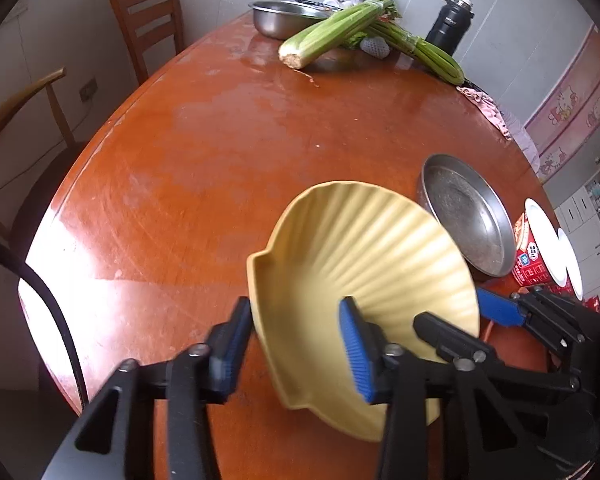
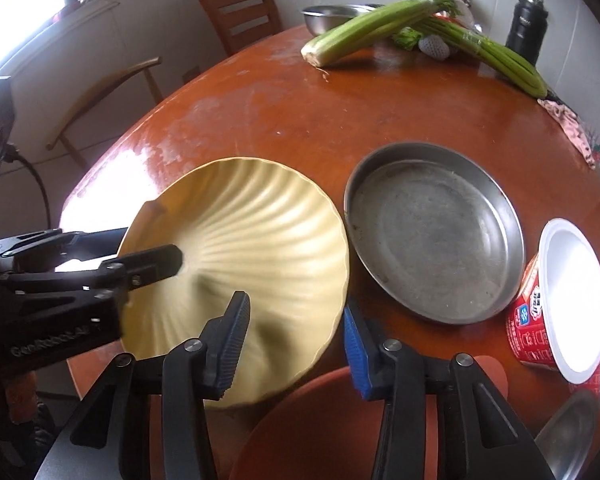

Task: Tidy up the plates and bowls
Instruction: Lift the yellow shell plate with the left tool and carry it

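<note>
Yellow shell plate (image 1: 364,276) at lower centre is pinched by both grippers' jaws, left gripper (image 1: 296,344) and right gripper (image 2: 296,344). Next, probably lifting it evenly toward the metal pan (image 2: 432,232).

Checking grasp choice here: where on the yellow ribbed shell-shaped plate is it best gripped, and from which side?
Its flared rim, from the near table edge, one finger inside and one outside. The yellow ribbed shell-shaped plate is too wide to span, and the round steel pan crowds its far right side. The left gripper and right gripper straddle the rim that way.
</note>
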The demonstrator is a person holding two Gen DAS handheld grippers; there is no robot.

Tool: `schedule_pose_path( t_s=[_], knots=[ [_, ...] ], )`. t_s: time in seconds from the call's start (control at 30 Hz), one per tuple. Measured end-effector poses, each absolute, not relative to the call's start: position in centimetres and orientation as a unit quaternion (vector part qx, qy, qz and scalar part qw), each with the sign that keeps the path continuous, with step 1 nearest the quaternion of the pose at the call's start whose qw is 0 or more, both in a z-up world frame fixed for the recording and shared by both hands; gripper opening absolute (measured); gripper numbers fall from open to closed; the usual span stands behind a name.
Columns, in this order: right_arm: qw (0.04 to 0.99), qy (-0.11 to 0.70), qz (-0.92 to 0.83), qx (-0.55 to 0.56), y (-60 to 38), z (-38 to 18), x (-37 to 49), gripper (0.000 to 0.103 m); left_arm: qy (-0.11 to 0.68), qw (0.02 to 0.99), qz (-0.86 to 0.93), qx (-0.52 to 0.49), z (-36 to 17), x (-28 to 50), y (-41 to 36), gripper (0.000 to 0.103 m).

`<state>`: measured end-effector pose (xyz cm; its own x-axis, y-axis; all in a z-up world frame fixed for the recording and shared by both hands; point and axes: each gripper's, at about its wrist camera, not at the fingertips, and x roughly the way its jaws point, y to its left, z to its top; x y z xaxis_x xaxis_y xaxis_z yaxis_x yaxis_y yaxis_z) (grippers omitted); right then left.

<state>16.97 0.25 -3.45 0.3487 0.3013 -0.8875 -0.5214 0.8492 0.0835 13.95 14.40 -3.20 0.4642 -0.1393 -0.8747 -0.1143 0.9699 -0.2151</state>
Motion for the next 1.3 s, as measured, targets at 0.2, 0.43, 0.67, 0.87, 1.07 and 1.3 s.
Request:
schedule_pose_path(
  t_s=[0.2,0.43,0.67,0.87,1.07,1.3],
  knots=[
    [0.816,0.506,0.258,-0.108,0.6,-3.1,16.6,0.046,0.515,0.848,-0.005,-0.129,-3.1,14.3,15.0,0.041],
    [0.819,0.500,0.265,-0.098,1.5,-2.2,16.3,0.047,0.508,0.852,0.006,-0.124,-2.2,14.9,16.2,0.041],
    [0.821,0.496,0.272,-0.076,3.0,-1.1,17.2,0.047,0.497,0.858,0.007,-0.126,-1.0,16.7,17.9,0.041],
    [0.819,0.503,0.270,-0.056,3.8,-1.4,18.2,0.047,0.503,0.856,0.005,-0.119,-1.2,18.4,18.7,0.041],
    [0.817,0.510,0.263,-0.052,4.4,-2.1,18.6,0.047,0.508,0.854,-0.004,-0.112,-1.8,19.8,19.0,0.041],
    [0.816,0.518,0.253,-0.042,4.4,-2.6,19.3,0.047,0.517,0.849,-0.019,-0.103,-3.0,20.8,18.5,0.041]
  ],
)
